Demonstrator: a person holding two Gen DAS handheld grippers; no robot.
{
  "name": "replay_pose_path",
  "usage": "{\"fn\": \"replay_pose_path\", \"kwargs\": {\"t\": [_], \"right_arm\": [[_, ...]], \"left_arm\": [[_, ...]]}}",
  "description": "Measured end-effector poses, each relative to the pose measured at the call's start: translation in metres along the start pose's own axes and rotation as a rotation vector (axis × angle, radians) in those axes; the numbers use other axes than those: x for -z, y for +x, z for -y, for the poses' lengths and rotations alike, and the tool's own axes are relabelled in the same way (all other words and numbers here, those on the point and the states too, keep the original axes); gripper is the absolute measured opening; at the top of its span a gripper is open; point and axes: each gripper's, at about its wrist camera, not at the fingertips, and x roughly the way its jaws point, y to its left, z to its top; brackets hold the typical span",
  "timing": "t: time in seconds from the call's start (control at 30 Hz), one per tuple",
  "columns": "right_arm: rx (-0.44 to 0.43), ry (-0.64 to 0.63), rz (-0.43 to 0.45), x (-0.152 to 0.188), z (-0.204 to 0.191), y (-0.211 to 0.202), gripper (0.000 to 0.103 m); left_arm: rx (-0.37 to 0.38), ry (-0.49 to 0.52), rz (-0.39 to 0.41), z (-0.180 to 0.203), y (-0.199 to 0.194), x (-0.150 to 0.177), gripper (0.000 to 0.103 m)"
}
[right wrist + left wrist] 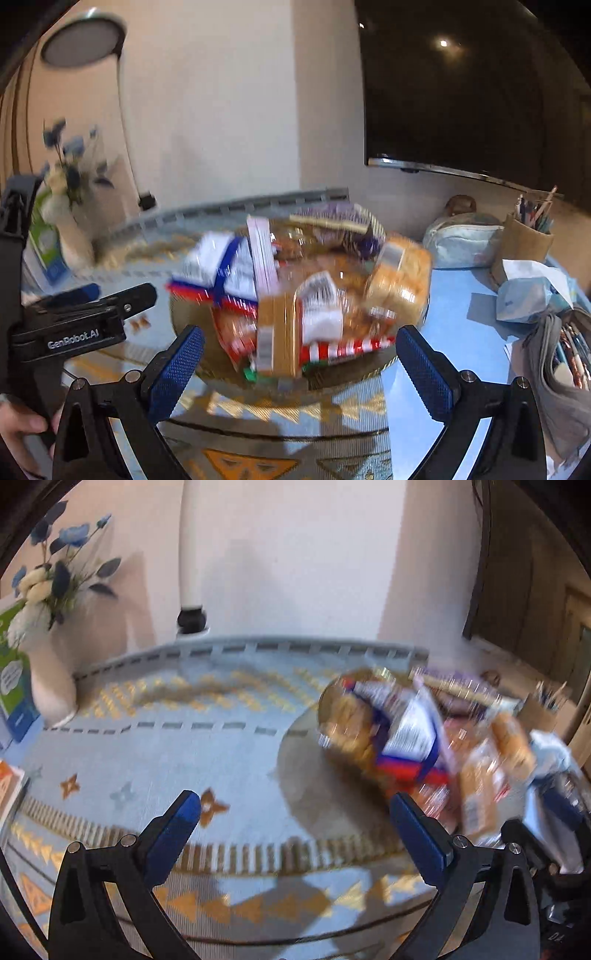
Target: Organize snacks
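A heap of snack packets fills a round gold-rimmed tray on a blue patterned tablecloth; motion blurs it all. A blue, white and red packet lies on its left, golden bread packs on its right. My right gripper is open, its fingers either side of the tray's near edge, holding nothing. My left gripper is open and empty over bare cloth, with the tray and snack heap ahead to its right. In the right wrist view the left gripper sits left of the tray, a hand below it.
A white vase of blue and white flowers and a green carton stand at the far left. Right of the tray are a pale pencil case, a pen cup, a tissue pack and a grey pouch.
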Motion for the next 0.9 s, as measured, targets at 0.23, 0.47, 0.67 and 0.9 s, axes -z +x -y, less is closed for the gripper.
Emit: {"fn": "replay_pose_path", "kwargs": {"t": [0.23,0.47,0.67,0.9], "right_arm": [[-0.009,0.063,0.005,0.028,0.005,0.016,0.103],[0.023,0.036,0.020,0.028,-0.001,0.014,0.103],[0.024,0.029,0.021,0.028,-0.003,0.013,0.103],[0.026,0.026,0.022,0.027,-0.002,0.014,0.103]], "left_arm": [[-0.006,0.020,-0.012,0.005,0.006,0.023,0.102],[-0.057,0.054,-0.014,0.010,0.011,0.025,0.102],[-0.076,0.086,0.006,0.017,0.007,0.026,0.102],[-0.096,0.116,0.023,0.023,0.005,0.028,0.102]]}}
